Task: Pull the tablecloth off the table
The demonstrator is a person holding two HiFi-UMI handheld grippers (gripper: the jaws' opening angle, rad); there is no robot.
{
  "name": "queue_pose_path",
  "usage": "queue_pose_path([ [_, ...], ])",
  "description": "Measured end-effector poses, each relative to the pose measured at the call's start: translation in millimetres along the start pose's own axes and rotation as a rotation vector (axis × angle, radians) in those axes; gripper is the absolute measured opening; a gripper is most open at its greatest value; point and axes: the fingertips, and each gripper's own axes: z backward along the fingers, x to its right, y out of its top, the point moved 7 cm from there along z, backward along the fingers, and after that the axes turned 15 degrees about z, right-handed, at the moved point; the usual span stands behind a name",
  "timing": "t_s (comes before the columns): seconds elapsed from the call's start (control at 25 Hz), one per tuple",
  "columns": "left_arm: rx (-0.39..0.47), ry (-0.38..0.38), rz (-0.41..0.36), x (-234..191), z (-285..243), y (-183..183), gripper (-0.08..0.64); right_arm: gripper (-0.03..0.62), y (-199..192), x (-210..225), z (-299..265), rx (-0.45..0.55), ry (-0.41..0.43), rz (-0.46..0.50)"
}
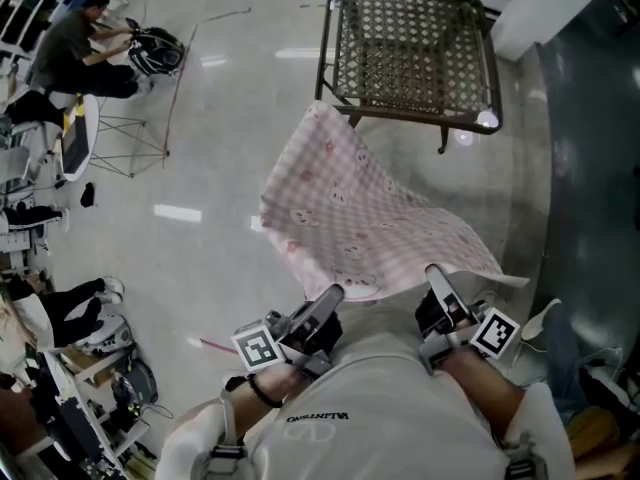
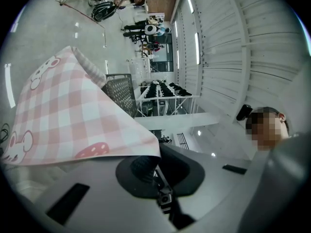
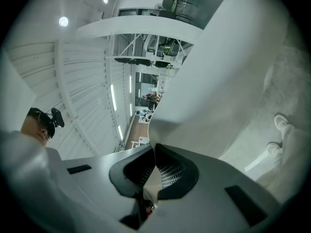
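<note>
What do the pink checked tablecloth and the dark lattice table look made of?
Pink checked tablecloth: a thin printed sheet, matte, with a plain white underside. It hangs in broad, slightly stiff folds, so it could be coated fabric or plastic sheet; I cannot tell which. Dark lattice-top table: probably painted metal with a dull dark finish, going by the thin bars, open mesh top and slim curved legs.

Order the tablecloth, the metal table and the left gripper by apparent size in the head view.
1-2. tablecloth and metal table: about alike; the tablecloth is nearer the camera, so I do not rank them.
3. left gripper: clearly smallest.
</note>
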Motion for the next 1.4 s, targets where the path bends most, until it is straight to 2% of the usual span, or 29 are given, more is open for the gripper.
queue_pose_path([
  [0.08,0.018,0.001,0.021,-3.4,4.1,1.1,0.003,0.012,-0.9,1.4,-7.2,-0.019,0.008,-0.002],
  [0.28,0.015,-0.007,0.001,-4.7,3.9,7.7,0.003,0.012,-5.1,4.7,-10.5,-0.038,-0.016,-0.015],
  [0.44,-0.039,-0.02,-0.057,-1.4,-5.9,14.1,0.003,0.012,-3.6,2.3,-8.2,-0.008,-0.023,-0.006],
  [0.64,-0.071,-0.018,-0.003,-5.4,-18.9,8.5,0.003,0.013,3.8,1.6,-3.3,0.019,-0.022,0.001],
  [0.76,-0.1,-0.02,-0.02,-4.6,-27.5,11.7,0.003,0.014,7.7,2.2,-5.2,0.029,-0.017,0.006],
  [0.92,-0.115,-0.024,0.008,-5.0,-31.7,19.3,0.003,0.015,8.2,1.3,-11.1,0.049,-0.027,0.002],
  [1.12,-0.132,-0.038,-0.04,-4.5,-41.2,12.6,0.003,0.014,15.3,7.9,5.7,0.074,-0.043,0.004],
  [1.4,-0.131,-0.059,-0.063,1.8,-48.0,15.8,0.003,0.012,17.7,9.0,10.7,0.098,-0.057,0.008],
])
